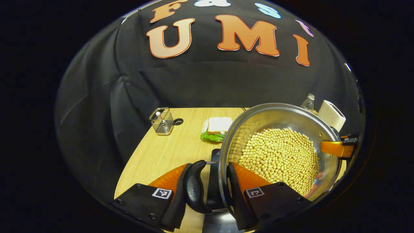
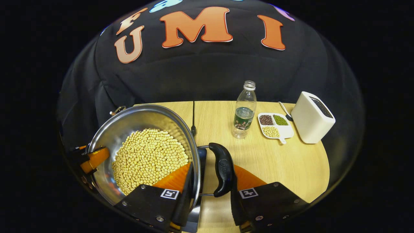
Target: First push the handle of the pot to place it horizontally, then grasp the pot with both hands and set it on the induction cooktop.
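Both grippers, left and right, clasp the soybean-filled pot by its handles above the cooktop; setting-down remains.

Left hand-held gripper: fingers spread, straddling a rim and side handle, one finger inside, one outside. Right hand-held gripper: same straddling pose on the opposite side; whether either pair presses home cannot be told.
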A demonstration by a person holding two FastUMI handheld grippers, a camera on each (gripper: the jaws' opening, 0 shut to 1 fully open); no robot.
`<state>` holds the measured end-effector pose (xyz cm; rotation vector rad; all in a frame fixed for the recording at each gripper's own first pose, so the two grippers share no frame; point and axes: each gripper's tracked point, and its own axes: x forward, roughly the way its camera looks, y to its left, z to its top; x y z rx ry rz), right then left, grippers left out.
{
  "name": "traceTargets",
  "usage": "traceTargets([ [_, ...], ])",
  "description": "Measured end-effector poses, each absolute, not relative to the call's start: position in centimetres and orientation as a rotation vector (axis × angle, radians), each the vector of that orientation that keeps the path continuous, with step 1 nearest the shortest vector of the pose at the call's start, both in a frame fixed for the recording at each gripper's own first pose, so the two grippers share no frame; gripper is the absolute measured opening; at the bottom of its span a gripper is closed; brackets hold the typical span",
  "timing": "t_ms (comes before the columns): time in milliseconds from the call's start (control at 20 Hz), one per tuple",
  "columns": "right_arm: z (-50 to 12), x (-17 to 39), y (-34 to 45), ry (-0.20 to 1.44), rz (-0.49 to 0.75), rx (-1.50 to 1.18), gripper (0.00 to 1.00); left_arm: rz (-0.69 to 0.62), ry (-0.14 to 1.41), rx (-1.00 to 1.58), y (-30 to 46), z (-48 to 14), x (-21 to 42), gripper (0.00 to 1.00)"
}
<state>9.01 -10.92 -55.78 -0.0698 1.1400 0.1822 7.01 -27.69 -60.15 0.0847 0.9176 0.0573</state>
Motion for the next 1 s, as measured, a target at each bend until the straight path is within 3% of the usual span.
traceTargets([
  [400,-55.73,9.38,-11.41,1.157,0.182,-0.06,0.53,0.074,0.931,0.07,-27.67,-59.71,6.77,0.65],
  [450,-55.76,9.38,-11.31,1.156,0.18,-0.063,0.48,0.073,0.933,0.063,-27.75,-59.86,6.71,0.68],
  [500,-55.8,9.27,-11.19,1.156,0.179,-0.066,0.53,0.072,0.935,0.062,-27.86,-59.94,6.66,0.69],
  [550,-55.83,9.32,-11.12,1.159,0.175,-0.065,0.48,0.07,0.935,0.062,-27.7,-59.97,6.68,0.71],
  [600,-55.82,9.26,-11.16,1.161,0.174,-0.065,0.53,0.068,0.933,0.066,-27.76,-59.84,6.72,0.66],
  [700,-55.93,9.23,-11.22,1.169,0.172,-0.059,0.53,0.065,0.932,0.071,-27.92,-60.06,6.75,0.71],
  [750,-56.0,9.27,-11.26,1.179,0.169,-0.053,0.53,0.066,0.932,0.072,-27.95,-60.05,6.83,0.66],
  [1000,-55.68,9.46,-11.16,1.193,0.153,-0.058,0.53,0.064,0.942,0.065,-27.77,-59.75,6.79,0.69],
])
